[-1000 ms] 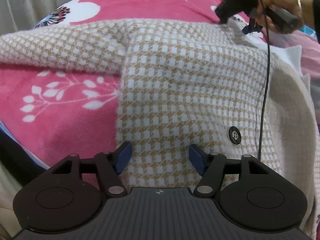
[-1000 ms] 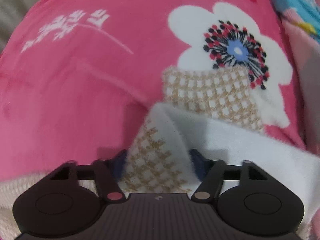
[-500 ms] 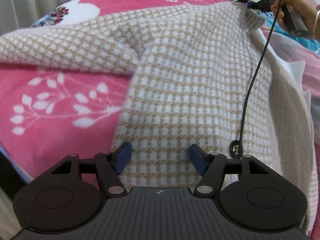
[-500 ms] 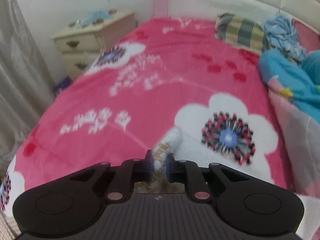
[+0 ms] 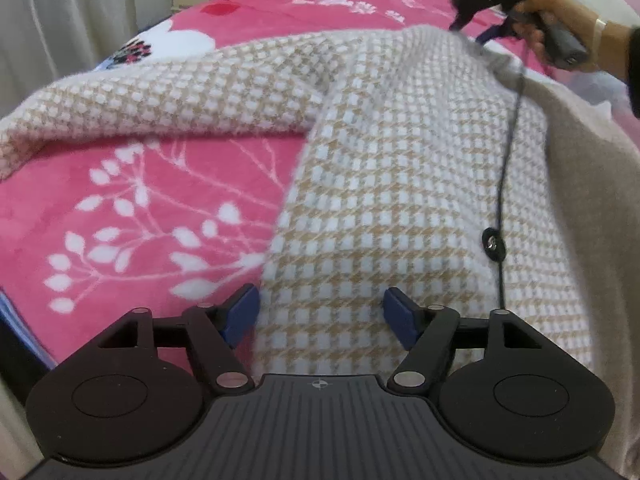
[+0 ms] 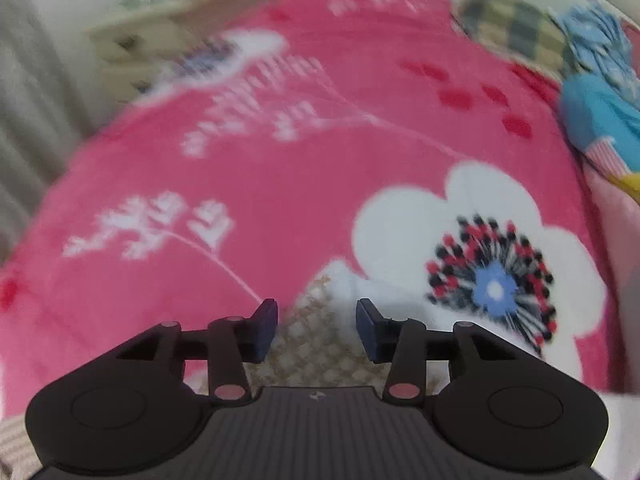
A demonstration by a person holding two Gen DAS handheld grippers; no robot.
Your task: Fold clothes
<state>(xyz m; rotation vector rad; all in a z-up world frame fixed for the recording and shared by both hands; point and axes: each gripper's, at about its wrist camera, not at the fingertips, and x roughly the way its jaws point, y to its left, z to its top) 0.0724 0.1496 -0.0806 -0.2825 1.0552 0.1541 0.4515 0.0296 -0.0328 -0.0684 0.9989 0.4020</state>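
The left gripper (image 5: 320, 312) is opening, its jaws straddling the jacket (image 5: 400, 184) hem without pinching it. The jacket is lying spread on the bed (image 5: 140, 208), one sleeve reaching its left edge. The right gripper (image 6: 316, 326) is opening above the jacket's far corner, pads clear.

Soft, even indoor light fills both views, with no glare and only faint shadows under the folds of the checked garment (image 5: 392, 184) on the pink blanket (image 5: 132, 216). The left wrist view is mostly sharp near its centre, though the hand (image 5: 560, 16) at the top right is smeared by motion and the corners darken and bend from the fisheye lens. The right wrist view is blurred nearly throughout, worst at the top around the dresser (image 6: 176, 28) and pillow (image 6: 516, 28), while the 2 gripper fingers (image 6: 264, 328) stay crisp.
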